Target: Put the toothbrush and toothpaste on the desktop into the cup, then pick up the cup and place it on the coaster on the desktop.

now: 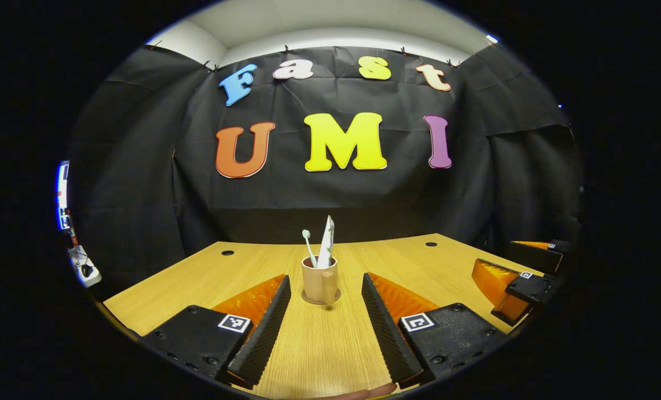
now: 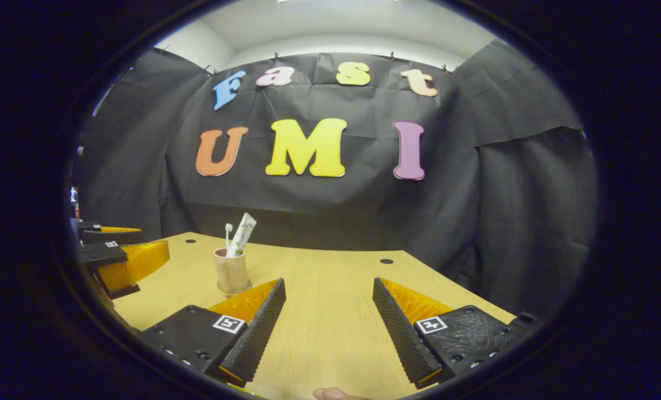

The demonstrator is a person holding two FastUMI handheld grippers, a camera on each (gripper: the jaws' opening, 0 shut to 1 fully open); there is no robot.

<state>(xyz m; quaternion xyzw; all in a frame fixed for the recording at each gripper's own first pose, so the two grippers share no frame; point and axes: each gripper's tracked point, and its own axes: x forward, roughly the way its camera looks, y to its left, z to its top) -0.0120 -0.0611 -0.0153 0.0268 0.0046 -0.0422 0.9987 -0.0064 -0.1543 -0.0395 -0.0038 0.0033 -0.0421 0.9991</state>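
Note:
A tan cup [image 1: 319, 282] stands upright on a round coaster [image 1: 308, 300] in the middle of the wooden desk. A toothbrush [image 1: 309, 248] and a white toothpaste tube [image 1: 326, 242] stick up out of it. My left gripper [image 1: 325, 294] is open, its fingers apart on either side of the cup and nearer to me than it. In the right gripper view the cup [image 2: 231, 270] with toothbrush [image 2: 228, 236] and tube [image 2: 243, 233] stands to the left, beyond my open right gripper [image 2: 329, 297], which holds nothing.
The wooden desk [image 1: 330, 339] runs back to the black cloth wall, with cable holes [image 1: 227, 252] [image 1: 431, 244] near its far edge. The right gripper [image 1: 522, 278] hovers at the desk's right side; the left gripper [image 2: 114, 258] shows at the left edge.

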